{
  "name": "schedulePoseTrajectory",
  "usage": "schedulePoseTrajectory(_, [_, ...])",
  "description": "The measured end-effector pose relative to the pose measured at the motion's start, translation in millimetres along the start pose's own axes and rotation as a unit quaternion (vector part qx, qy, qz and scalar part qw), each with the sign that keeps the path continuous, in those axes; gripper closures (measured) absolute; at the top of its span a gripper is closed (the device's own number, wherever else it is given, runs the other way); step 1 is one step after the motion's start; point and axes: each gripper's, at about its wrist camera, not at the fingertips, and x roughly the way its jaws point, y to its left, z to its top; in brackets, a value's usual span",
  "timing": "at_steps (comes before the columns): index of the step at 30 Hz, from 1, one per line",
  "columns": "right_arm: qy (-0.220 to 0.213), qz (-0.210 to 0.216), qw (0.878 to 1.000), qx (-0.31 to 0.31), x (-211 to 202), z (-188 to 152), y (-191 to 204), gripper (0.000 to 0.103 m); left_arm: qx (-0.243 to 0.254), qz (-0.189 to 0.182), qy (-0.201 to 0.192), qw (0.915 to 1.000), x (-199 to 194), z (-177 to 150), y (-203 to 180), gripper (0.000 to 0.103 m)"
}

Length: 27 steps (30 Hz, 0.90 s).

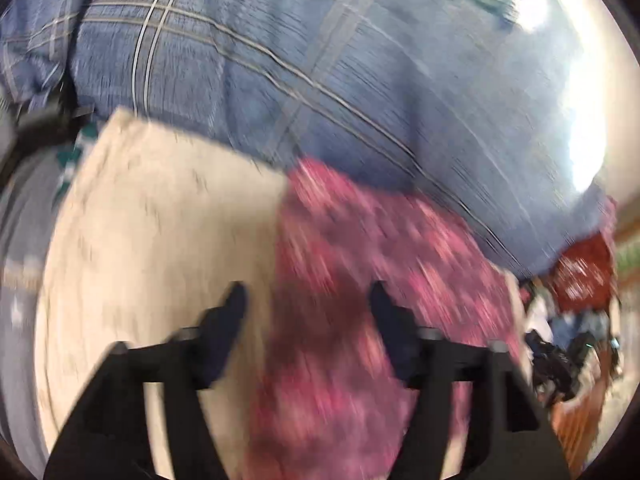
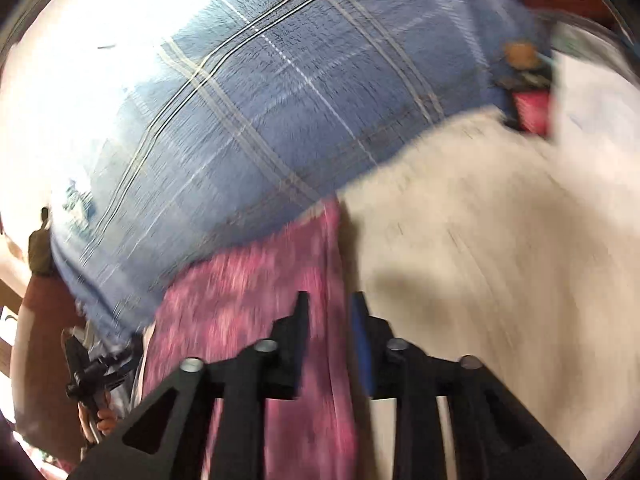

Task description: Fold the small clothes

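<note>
Blue plaid bedding (image 1: 280,92) under pink garment (image 1: 360,264), cream cloth (image 1: 160,220).

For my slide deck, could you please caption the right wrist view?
Right gripper, open, above the pink patterned cloth beside cream fabric on a blue plaid bedsheet.

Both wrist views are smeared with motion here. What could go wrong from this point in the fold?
1. Both views are blurred, so the pink patterned garment's edges are hard to read; a grasp may miss its hem.
2. The left claw is open across the seam with the cream cloth, so it might pinch both.
3. The right claw is nearly closed beside that same seam.
</note>
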Motion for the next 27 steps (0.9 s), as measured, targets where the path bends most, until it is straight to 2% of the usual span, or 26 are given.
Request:
schedulePoseTrajectory(1, [0.002, -0.002, 1.000, 0.004, -10, -15, -4, 0.066, -0.002, -0.017, 0.009, 0.9998, -7, -15, 2, 0.031])
schedulePoseTrajectory(3, [0.004, 0.000, 1.000, 0.018, -26, -39, -17, 0.065, -0.016, -0.057, 0.041, 0.9974, -13, -51, 2, 0.031])
schedulePoseTrajectory(5, [0.013, 0.019, 0.999, 0.048, -28, -64, -25, 0.065, -0.037, -0.085, 0.063, 0.9937, -8, -80, -6, 0.029])
schedulePoseTrajectory(6, [0.020, 0.041, 0.996, 0.071, -27, -75, -32, 0.065, -0.054, -0.095, 0.076, 0.9911, -5, -96, -2, 0.026])
schedulePoseTrajectory(8, [0.026, 0.063, 0.993, 0.091, -13, -86, -24, 0.068, -0.065, -0.090, 0.085, 0.9902, 0, -107, -6, 0.026])
schedulePoseTrajectory(10, [0.036, 0.064, 0.994, 0.075, 3, -89, -4, 0.093, -0.068, -0.082, 0.071, 0.9918, -4, -109, -8, 0.026])
schedulePoseTrajectory(11, [0.027, 0.071, 0.995, 0.068, -1, -87, 3, 0.094, -0.079, -0.080, 0.070, 0.9912, -6, -105, -8, 0.026])
schedulePoseTrajectory(13, [-0.017, 0.094, 0.994, 0.044, -28, -84, 17, 0.094, -0.105, -0.081, 0.070, 0.9887, -14, -107, 0, 0.026])
schedulePoseTrajectory(15, [-0.052, 0.068, 0.996, 0.009, -46, -81, 26, 0.096, -0.113, -0.080, 0.072, 0.9878, -17, -110, 13, 0.027])
schedulePoseTrajectory(17, [-0.029, 0.036, 0.999, 0.015, -38, -81, 13, 0.096, -0.116, -0.079, 0.069, 0.9877, -21, -110, 16, 0.030])
schedulePoseTrajectory(18, [0.008, 0.001, 1.000, 0.025, -23, -87, 1, 0.095, -0.119, -0.079, 0.069, 0.9873, -24, -113, 19, 0.030])
schedulePoseTrajectory(19, [0.031, -0.013, 0.999, 0.030, -14, -89, -4, 0.097, -0.123, -0.078, 0.072, 0.9868, -21, -112, 15, 0.030])
schedulePoseTrajectory(20, [0.023, 0.002, 0.999, 0.041, -17, -93, -8, 0.097, -0.126, -0.078, 0.076, 0.9861, -23, -113, 14, 0.030])
schedulePoseTrajectory(21, [0.017, -0.003, 0.999, 0.047, -22, -93, -8, 0.088, -0.125, -0.080, 0.077, 0.9859, -24, -113, 9, 0.030])
schedulePoseTrajectory(22, [-0.003, -0.020, 0.998, 0.056, -34, -90, -4, 0.087, -0.119, -0.085, 0.073, 0.9866, -29, -113, 4, 0.030])
schedulePoseTrajectory(23, [-0.022, -0.018, 0.998, 0.055, -42, -87, 1, 0.087, -0.111, -0.088, 0.065, 0.9879, -34, -112, -2, 0.030])
schedulePoseTrajectory(24, [-0.049, 0.007, 0.998, 0.036, -53, -81, 15, 0.088, -0.096, -0.089, 0.053, 0.9900, -41, -107, -10, 0.030])
schedulePoseTrajectory(27, [-0.078, 0.021, 0.996, -0.036, -59, -66, 58, 0.087, -0.060, -0.074, 0.030, 0.9950, -44, -94, -35, 0.030])
